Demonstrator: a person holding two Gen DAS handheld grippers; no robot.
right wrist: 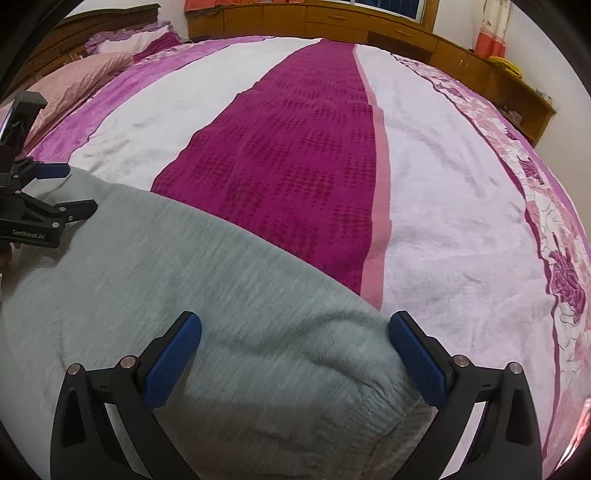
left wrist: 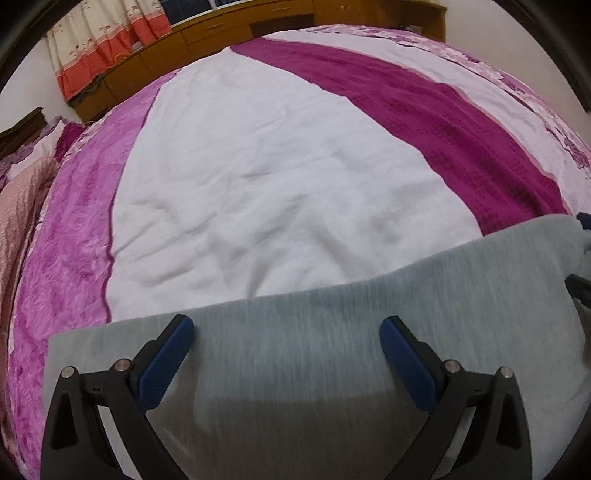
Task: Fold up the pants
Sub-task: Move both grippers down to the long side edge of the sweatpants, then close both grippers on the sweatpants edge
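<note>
Spread across the whole bed, a striped bedspread [left wrist: 280, 177] of white, magenta and pink bands fills most of what I see, with a wooden cabinet [right wrist: 332, 20] running along the far wall and an orange-hemmed curtain [left wrist: 107, 44] hanging beside it; pillows [right wrist: 122, 40] sit at the head end, seen from my right wrist. Lying on the near part of the bedspread are the grey pants [left wrist: 332, 350], soft and fleecy, with their far edge running straight across the white band. My left gripper [left wrist: 286, 332] hovers over that grey cloth with its blue pads [left wrist: 166, 362] spread wide apart, gripping nothing. My right gripper [right wrist: 295, 325] is likewise released, its pads [right wrist: 417, 358] parted on either side of a bunched, gathered end of the pants [right wrist: 229, 295], which looks like an elastic band; whether the pads touch the cloth I cannot tell. From the right wrist, my left gripper [right wrist: 72, 188] shows at the far left, over the pants' other end.
</note>
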